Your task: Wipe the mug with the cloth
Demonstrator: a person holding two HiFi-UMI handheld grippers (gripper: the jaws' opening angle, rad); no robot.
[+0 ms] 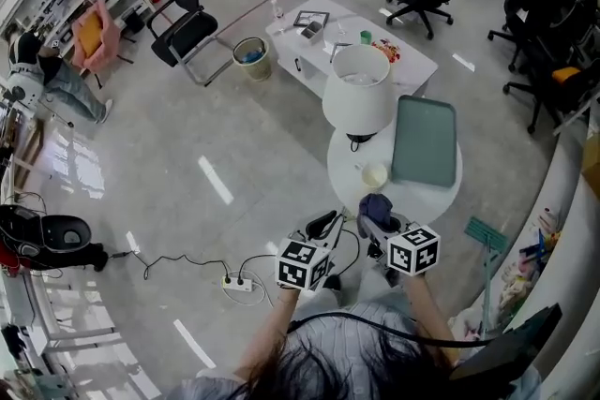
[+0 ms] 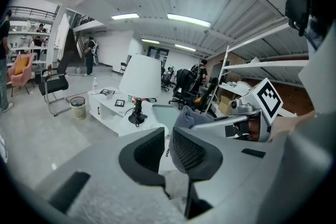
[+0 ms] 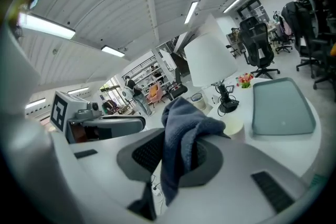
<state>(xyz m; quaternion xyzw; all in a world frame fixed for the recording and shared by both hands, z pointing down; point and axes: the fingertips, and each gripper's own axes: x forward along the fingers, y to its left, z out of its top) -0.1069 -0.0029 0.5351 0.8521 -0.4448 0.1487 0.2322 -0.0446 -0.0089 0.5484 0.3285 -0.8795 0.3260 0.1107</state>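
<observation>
At the lower middle of the head view, our right gripper [image 1: 377, 218] is clamped on the blue-grey cloth [image 1: 375, 204], ready for wiping, we judge. Our left gripper [image 1: 323, 225] is empty, its jaws slightly apart. Just above them the cream mug [image 1: 374, 174] stands upright on the white table [image 1: 342, 159].

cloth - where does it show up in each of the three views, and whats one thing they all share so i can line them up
Head view: the cloth is low centre, at the near edge of the round table.
Left gripper view: the cloth is right of centre, just beyond the jaws.
Right gripper view: the cloth is at centre, pinched in the right gripper.
Shared landmark: the white lamp.
</observation>
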